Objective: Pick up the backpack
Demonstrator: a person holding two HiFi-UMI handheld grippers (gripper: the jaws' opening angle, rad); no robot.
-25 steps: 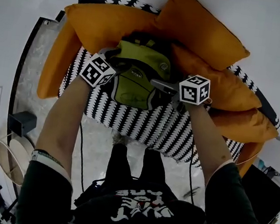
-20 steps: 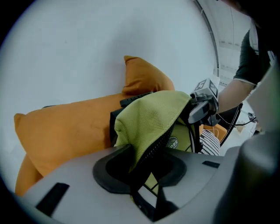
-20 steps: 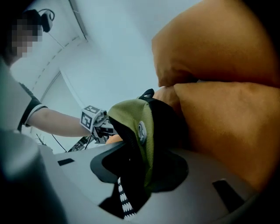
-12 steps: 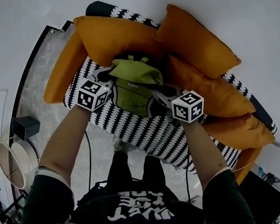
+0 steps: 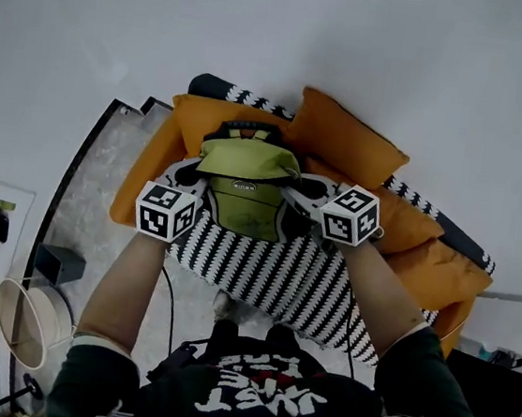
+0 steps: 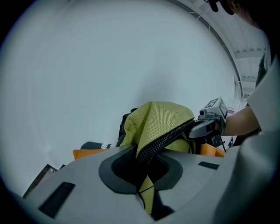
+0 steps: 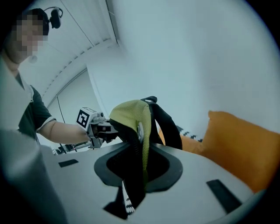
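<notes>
The yellow-green and black backpack hangs in the air above the sofa, held up from both sides. My left gripper grips its left edge; in the left gripper view its jaws are closing on the green mesh and black zipper seam, which the pads pinch. My right gripper holds the right edge; its jaws are also closing, with a black strap and green fabric pressed between them. Each gripper view shows the other gripper across the bag: the right gripper and the left gripper.
Below the bag is a black-and-white patterned sofa with several orange cushions. A plain white wall fills the back. On the floor at the left are a round basket and a dark box. A person stands behind my grippers.
Both grippers have closed on the backpack's sides and risen, lifting it off the sofa seat. The sofa and cushions now sit lower and farther away.
</notes>
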